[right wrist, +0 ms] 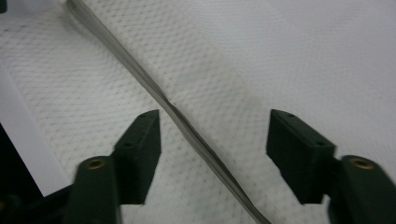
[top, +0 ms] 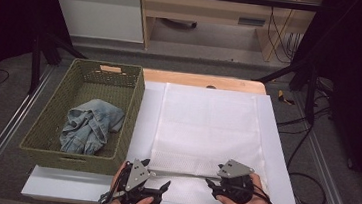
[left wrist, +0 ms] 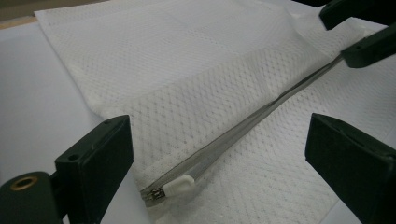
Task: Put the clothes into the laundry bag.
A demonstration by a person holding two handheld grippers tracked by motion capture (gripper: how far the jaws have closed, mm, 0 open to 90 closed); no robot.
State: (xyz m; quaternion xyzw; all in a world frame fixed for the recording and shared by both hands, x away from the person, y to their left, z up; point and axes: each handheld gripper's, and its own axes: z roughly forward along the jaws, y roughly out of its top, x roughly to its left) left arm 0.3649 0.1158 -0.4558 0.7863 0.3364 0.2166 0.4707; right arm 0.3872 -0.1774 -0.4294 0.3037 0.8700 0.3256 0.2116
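Both grippers sat at the near edge of the white mesh bag (top: 209, 130), which lay flat on the white board (top: 276, 156) covering the table. From the high view we saw our left gripper (top: 153, 186) just off the bag's near left corner and our right gripper (top: 219, 183) over the zipper (top: 182, 173) at the bag's near right part; the same view gave us the woven basket (top: 133, 112) at the left with the blue denim garment (top: 89, 126) bunched inside it.

Our left gripper view (left wrist: 219, 154) added what the high view could not: the white zipper pull (left wrist: 180, 187) lying at the zipper's end (left wrist: 243, 126), between our 2 spread jaws, with neither pad touching it, and the right gripper's jaws far off along the same zipper.

Our right gripper view (right wrist: 215, 135) showed its jaws parted to either side of the zipper line (right wrist: 187, 126), pads clear of the mesh, so nothing was held
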